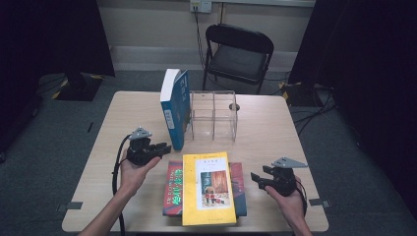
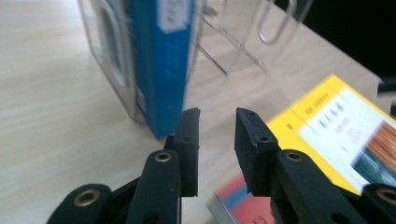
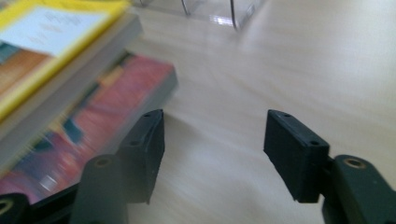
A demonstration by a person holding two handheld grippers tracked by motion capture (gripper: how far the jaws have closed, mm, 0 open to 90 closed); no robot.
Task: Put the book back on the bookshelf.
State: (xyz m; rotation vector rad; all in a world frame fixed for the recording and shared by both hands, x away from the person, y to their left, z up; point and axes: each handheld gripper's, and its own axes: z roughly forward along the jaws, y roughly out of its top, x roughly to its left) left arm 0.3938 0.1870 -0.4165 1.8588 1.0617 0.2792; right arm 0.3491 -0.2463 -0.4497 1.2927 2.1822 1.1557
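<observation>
Landmark: clear acrylic rack at table centre. Blue book stands upright in its left slot. Yellow book lies atop red book, near the rack's front. Left gripper, just left-front of rack beside blue book, jaws narrowly parted, empty. Right gripper, right of the stack, jaws apart, holding nothing.

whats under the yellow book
The yellow book lies on top of a red book, whose cover sticks out at its left and right sides. The middle of the red cover is hidden, and so is anything else that may lie beneath the stack on the table.
</observation>
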